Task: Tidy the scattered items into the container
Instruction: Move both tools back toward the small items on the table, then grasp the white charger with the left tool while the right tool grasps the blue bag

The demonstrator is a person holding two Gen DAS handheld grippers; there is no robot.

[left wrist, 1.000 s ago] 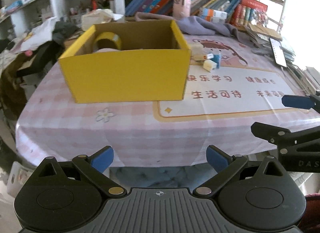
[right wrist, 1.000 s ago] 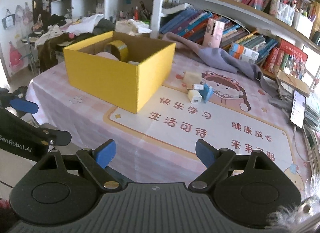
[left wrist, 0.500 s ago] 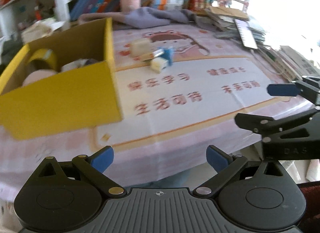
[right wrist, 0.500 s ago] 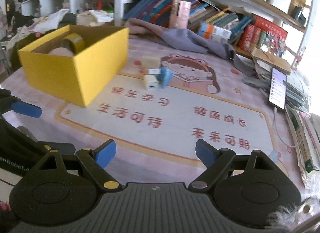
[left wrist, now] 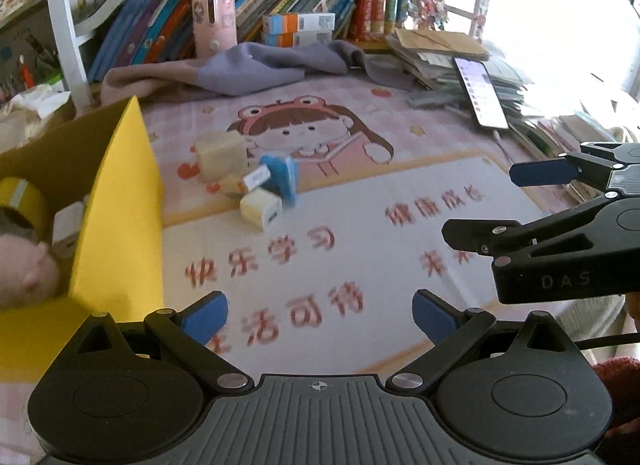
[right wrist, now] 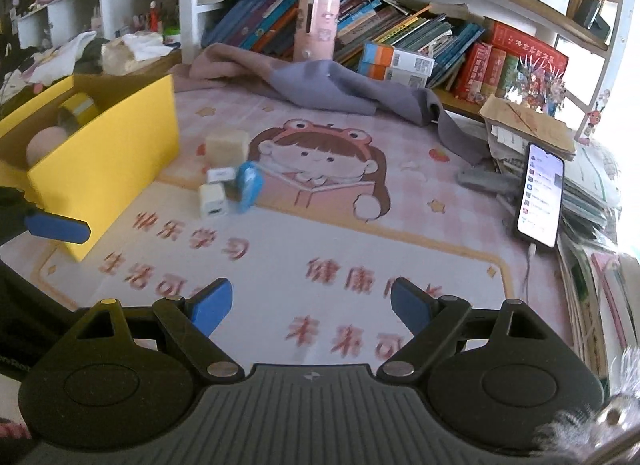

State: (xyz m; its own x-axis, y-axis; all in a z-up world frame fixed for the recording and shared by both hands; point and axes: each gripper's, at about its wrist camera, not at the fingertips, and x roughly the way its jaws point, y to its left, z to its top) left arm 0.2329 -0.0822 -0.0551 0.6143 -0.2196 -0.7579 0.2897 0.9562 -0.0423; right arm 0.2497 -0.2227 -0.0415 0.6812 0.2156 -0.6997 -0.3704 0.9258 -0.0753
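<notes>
Both the left tongs (left wrist: 320, 311) and the right tongs (right wrist: 311, 302) are held wide apart, nothing gripped. The scattered items (right wrist: 228, 181) are seen clustered on the desk (right wrist: 400, 265), just beside the yellow box (right wrist: 108, 157).

Surface notes, my two tools

Yellow box (right wrist: 120, 145): matt cardboard. Mat (right wrist: 360, 265): smooth print. At 12 o'clock, grey cloth (right wrist: 340, 89): soft. My gripper bodies: matt black plastic.
</notes>
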